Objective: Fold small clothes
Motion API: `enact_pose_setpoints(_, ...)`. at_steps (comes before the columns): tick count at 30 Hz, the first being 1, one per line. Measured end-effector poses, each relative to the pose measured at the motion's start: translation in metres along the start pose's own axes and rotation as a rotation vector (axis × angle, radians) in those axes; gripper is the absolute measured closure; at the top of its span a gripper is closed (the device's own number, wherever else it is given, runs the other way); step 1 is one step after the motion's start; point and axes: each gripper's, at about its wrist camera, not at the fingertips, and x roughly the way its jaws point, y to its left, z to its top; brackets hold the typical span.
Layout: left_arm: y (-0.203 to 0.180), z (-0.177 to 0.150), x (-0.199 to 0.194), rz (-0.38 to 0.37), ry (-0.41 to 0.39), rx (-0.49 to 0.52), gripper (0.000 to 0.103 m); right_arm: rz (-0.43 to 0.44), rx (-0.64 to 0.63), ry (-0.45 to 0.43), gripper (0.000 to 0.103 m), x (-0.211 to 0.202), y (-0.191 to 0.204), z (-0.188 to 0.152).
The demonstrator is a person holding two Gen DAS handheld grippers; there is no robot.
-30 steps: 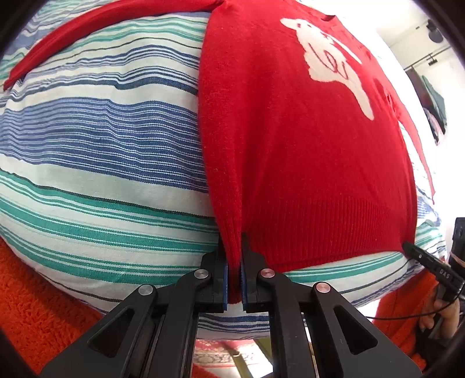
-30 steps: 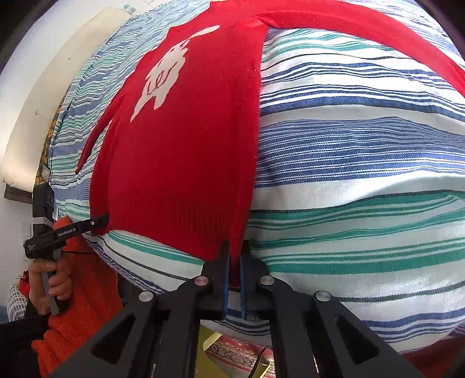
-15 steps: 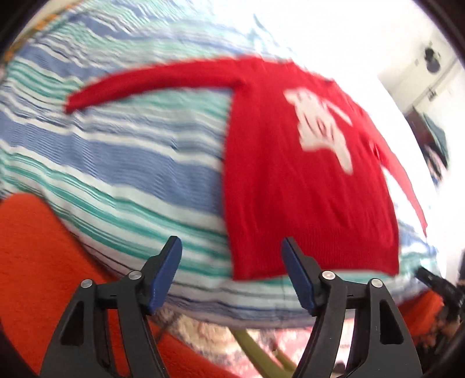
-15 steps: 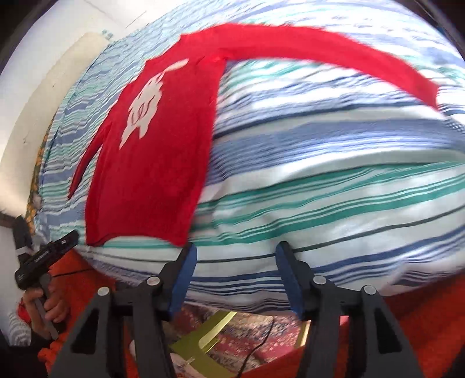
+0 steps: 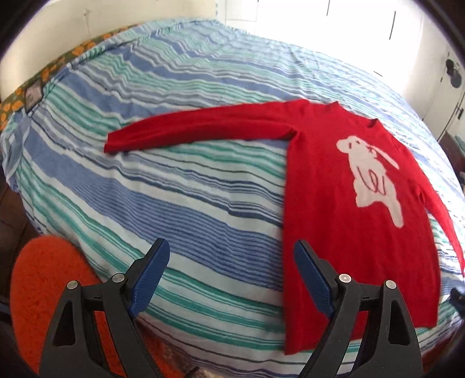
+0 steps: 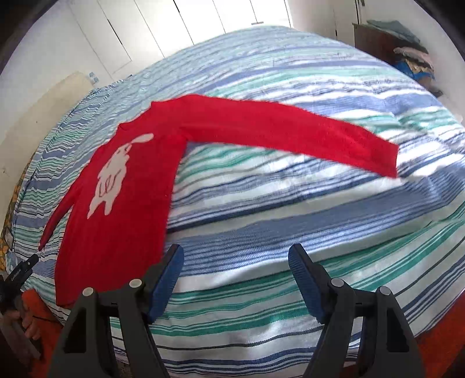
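Observation:
A small red sweater with a white rabbit on its chest lies flat, face up, on a bed with a blue, green and white striped cover. Its hem hangs near the bed's front edge and both sleeves are spread out. My left gripper is open and empty, raised above the bed beside the sweater's left side. The sweater also shows in the right wrist view, with one long sleeve reaching right. My right gripper is open and empty, raised just right of the hem's corner.
An orange shaggy rug lies on the floor in front of the bed. White wardrobe doors stand behind the bed. A dark shelf with piled cloth stands at the far right. The left gripper and hand show at the left edge.
Both grippers were shut on the sweater's bottom corners a second ago. They have let go, opened wide and pulled up and back from the bed. The sweater now lies flat.

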Motion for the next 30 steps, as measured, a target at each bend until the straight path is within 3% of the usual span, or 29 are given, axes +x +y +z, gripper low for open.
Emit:
enact_pose_setpoints(3, 0.002, 0.000, 0.004, 0.000, 0.008, -0.010, 0.015, 0.016, 0.048, 0.058, 0.029, 0.014, -0.012, -0.003)
enact_pose_setpoints(16, -0.003, -0.004, 0.022, 0.007, 0.076, 0.005, 0.015, 0.026, 0.036, 0.090, 0.016, 0.027, -0.011, -0.006)
enact_pose_setpoints(23, 0.006, -0.003, 0.026, 0.004, 0.095, -0.043, 0.015, 0.024, 0.030, 0.092, 0.015, 0.030, -0.009, -0.006)
enact_pose_setpoints(30, 0.004, -0.004, 0.025, 0.006, 0.094, -0.029, 0.015, 0.026, 0.032, 0.092, 0.015, 0.029, -0.009, -0.006)
